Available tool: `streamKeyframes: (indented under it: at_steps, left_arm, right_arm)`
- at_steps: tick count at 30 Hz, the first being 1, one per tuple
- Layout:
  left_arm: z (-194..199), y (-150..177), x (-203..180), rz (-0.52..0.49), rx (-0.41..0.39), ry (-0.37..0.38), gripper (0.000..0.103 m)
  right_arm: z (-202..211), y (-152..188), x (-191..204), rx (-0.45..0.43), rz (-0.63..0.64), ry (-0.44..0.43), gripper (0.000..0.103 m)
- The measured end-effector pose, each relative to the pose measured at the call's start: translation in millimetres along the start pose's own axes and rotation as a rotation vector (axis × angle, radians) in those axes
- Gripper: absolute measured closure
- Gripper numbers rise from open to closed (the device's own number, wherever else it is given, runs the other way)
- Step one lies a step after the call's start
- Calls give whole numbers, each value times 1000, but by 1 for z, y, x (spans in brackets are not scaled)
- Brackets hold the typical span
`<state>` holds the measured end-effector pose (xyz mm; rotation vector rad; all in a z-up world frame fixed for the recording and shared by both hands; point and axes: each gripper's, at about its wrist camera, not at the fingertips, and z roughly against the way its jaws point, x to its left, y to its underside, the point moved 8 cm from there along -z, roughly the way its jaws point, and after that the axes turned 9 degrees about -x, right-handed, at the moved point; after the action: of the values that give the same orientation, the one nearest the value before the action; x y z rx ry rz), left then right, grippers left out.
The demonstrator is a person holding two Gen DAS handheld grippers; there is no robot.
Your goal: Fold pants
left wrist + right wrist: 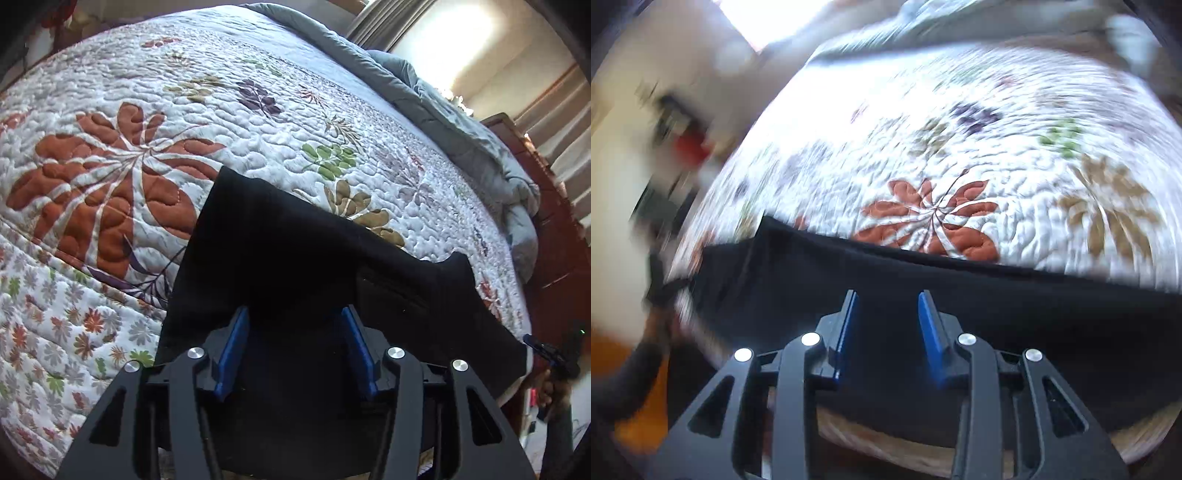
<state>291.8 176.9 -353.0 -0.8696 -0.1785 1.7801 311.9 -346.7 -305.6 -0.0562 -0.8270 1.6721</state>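
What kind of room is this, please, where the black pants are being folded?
Most likely a bedroom. The black pants lie on a wide bed covered by a white quilted bedspread with leaf prints, a rumpled grey duvet is pushed to its far edge, and pale curtains hang beyond.

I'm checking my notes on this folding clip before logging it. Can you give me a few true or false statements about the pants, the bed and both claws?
1. The pants are black. True.
2. The pants lie on a bare wooden table. False: they lie on a floral quilt.
3. The left claw is open, blue pads apart. True.
4. The right claw is clamped on a red towel. False: it is open above the black pants.
5. A grey blanket is bunched along the quilt's far edge. True.
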Motion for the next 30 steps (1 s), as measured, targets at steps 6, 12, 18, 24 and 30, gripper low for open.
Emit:
streamKeyframes:
  at_steps: [6,12,18,24,30]
  left_arm:
    - [-7,1,-20,-75,6,22,18]
    - [-6,-1,-18,-33,-1,67,14]
    - [-7,-2,-17,-15,-4,66,13]
    - [-7,-2,-16,-6,-4,68,13]
    - [-7,-2,-15,-4,-4,69,13]
  right_arm:
    - [-23,-15,-29,350,354,-38,79]
    - [-51,4,-17,507,500,-157,82]
    - [-70,12,-14,556,567,-203,82]
    - [-73,16,-11,597,567,-244,81]
    - [-67,8,-12,601,558,-240,101]
